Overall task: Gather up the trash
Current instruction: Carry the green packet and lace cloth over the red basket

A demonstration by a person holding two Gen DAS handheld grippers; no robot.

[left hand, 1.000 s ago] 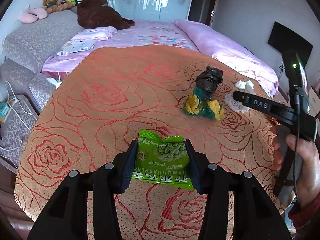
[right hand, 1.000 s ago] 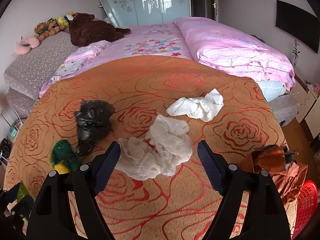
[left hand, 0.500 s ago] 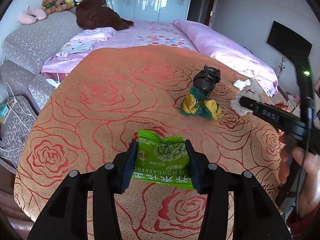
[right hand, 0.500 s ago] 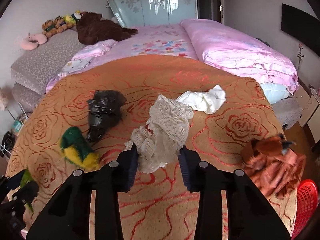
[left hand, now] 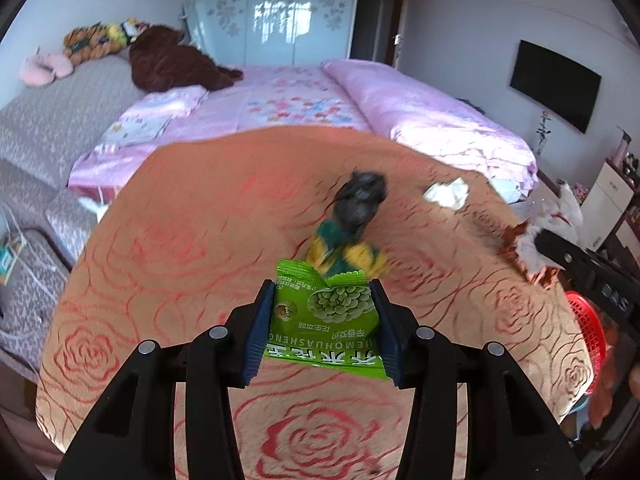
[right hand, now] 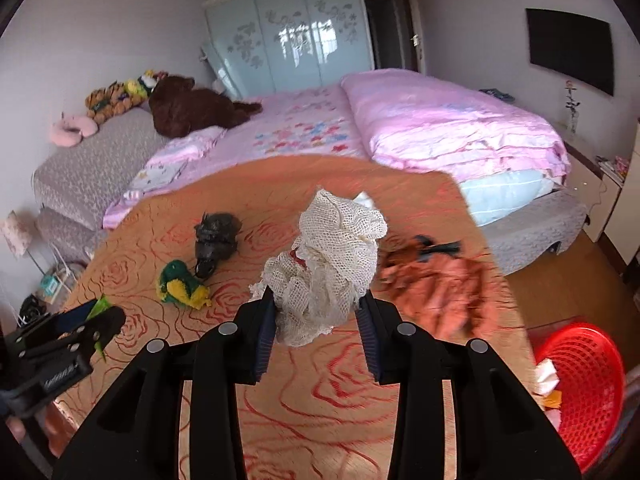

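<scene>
The left tool (left hand: 323,322) clamps a glossy green snack packet (left hand: 326,322); the right tool (right hand: 318,322) grips crumpled cream mesh netting (right hand: 332,268), red lattice basket (right hand: 584,384) at four o'clock.

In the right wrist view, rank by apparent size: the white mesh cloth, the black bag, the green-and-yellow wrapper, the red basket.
1. white mesh cloth, though held in the right hand-held gripper, so nearness inflates it
2. red basket, cut off by the frame edge
3. black bag and green-and-yellow wrapper look alike
</scene>
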